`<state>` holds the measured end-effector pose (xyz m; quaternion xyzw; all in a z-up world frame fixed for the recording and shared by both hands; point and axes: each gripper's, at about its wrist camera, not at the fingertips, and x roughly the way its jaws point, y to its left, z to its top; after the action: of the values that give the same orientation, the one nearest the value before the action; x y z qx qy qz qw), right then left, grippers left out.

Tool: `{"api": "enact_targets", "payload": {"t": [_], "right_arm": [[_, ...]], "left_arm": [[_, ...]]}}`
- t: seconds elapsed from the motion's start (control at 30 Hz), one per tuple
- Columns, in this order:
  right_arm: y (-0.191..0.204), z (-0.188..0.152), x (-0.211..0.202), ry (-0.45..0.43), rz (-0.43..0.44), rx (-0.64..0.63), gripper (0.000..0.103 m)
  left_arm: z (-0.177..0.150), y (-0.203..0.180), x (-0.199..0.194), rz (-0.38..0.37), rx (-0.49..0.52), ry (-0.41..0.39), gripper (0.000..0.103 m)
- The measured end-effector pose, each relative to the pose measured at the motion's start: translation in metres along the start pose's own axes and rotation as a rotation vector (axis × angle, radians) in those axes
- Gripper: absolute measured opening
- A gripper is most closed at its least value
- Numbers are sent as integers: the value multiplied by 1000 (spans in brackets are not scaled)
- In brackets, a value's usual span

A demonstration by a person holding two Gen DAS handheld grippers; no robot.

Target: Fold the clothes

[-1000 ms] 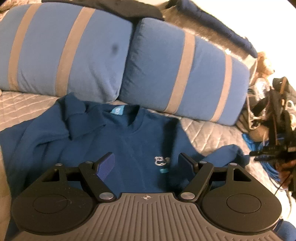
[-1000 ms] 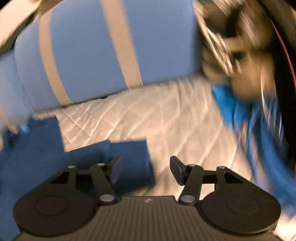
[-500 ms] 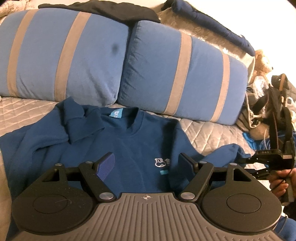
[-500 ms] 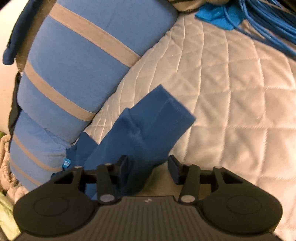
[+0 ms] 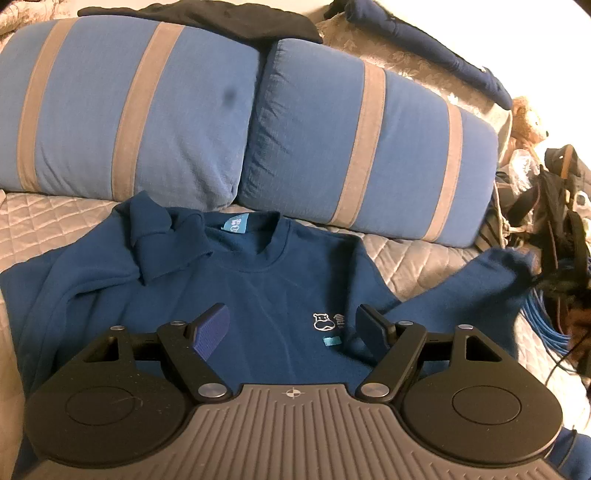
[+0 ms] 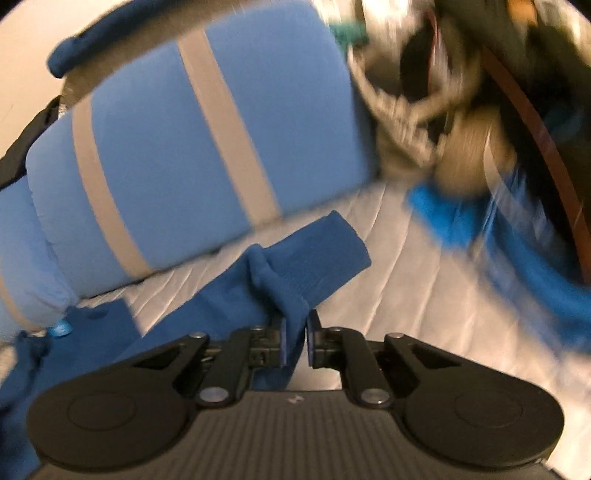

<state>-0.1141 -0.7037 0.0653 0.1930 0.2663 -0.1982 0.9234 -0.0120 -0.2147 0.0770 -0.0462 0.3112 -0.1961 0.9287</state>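
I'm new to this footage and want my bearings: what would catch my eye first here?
A dark blue sweatshirt lies spread face up on the quilted bedcover, its small white logo on the chest, below two blue pillows with tan stripes. The right gripper is closing on the sleeve, pinching it near the cuff. The left gripper hovers open above the chest.

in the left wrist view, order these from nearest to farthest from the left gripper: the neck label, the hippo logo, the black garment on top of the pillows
From the left gripper:
1. Hippo logo, just ahead, slightly right, on the sweater's chest.
2. Neck label, farther up at the collar.
3. Black garment, at the top, lying on the pillows.
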Motion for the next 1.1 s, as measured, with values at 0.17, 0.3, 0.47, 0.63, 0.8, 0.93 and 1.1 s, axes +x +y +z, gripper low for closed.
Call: {"api": "enact_targets", "payload": {"t": [0.17, 0.3, 0.47, 0.63, 0.8, 0.93, 1.1], "right_arm": [[-35, 34, -35, -132, -156, -91, 10], [-75, 46, -62, -192, -283, -83, 10], [-124, 39, -80, -192, -360, -45, 10], [-152, 17, -88, -167, -381, 7, 10], [-157, -4, -94, -160, -421, 32, 9], [-163, -16, -104, -158, -452, 62, 9], [-171, -30, -108, -148, -512, 76, 9]], "left_arm": [[0, 0, -1, 4, 1, -7, 75], [0, -1, -2, -1, -1, -16, 75], [1, -1, -4, -6, 1, -22, 75], [1, -1, -4, -1, 1, -20, 75], [2, -1, -4, 2, -1, -20, 75], [2, -1, -4, -4, 2, -24, 75], [1, 2, -6, -13, 2, -30, 75]]}}
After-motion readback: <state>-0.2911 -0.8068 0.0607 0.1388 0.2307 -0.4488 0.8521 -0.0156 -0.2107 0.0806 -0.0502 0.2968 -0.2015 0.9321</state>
